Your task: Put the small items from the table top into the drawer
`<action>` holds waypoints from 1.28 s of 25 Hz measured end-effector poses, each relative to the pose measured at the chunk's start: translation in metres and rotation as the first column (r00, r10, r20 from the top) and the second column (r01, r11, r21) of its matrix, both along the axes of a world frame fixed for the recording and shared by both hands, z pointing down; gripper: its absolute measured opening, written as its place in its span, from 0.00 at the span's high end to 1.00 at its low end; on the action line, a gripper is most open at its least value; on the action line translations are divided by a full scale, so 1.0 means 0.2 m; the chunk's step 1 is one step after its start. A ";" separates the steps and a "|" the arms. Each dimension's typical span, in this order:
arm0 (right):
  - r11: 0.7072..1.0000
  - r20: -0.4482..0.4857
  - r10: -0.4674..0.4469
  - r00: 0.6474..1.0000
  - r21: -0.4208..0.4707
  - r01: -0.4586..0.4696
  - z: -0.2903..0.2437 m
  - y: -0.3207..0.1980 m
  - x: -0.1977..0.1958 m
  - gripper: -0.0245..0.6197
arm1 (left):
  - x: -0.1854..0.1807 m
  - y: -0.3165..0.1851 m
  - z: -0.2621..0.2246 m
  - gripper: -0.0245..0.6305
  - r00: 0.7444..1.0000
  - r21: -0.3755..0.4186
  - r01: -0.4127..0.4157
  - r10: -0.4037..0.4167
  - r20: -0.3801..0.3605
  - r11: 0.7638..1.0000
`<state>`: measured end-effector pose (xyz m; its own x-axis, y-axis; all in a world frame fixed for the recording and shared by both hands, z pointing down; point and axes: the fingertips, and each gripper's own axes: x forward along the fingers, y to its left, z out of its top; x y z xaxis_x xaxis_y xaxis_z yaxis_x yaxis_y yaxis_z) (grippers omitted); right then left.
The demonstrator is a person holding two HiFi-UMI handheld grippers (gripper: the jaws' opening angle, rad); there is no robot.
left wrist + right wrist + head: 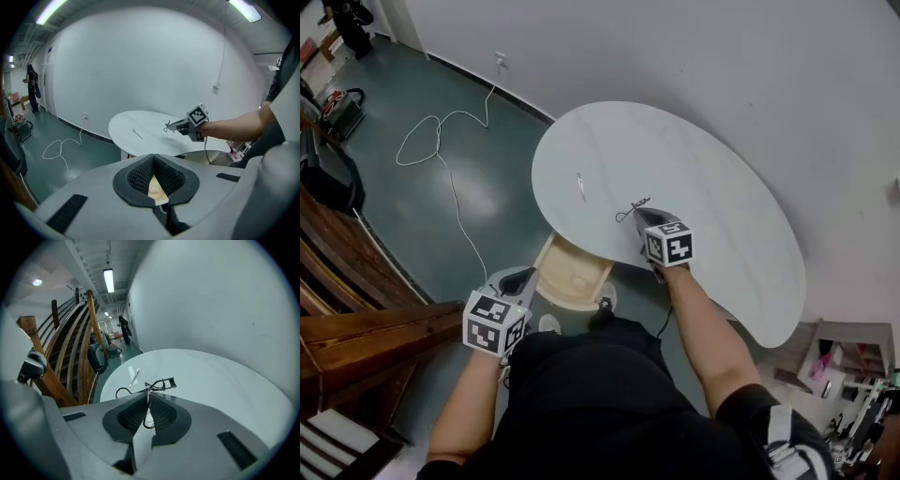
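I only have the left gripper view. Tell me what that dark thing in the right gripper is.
Observer: A black eyelash curler. The right gripper pinches it by a handle loop, and its head points away over the table.
Operator: Confirm the drawer is open; I can't see it.
Observer: It is open. In the head view the drawer sticks out from under the table edge, right in front of the person.
Operator: Place my gripper relative to it.
Observer: The left gripper is at the drawer's left side, by its rim.
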<state>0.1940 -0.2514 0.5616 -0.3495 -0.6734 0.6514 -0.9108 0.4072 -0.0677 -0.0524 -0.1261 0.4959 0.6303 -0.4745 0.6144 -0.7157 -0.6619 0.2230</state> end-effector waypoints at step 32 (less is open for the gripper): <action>0.839 -0.067 -0.479 0.875 -0.327 0.434 0.73 0.57 -1.01 0.93 | -0.35 0.16 0.26 0.94 0.988 -0.097 0.156 -0.156 0.010 0.983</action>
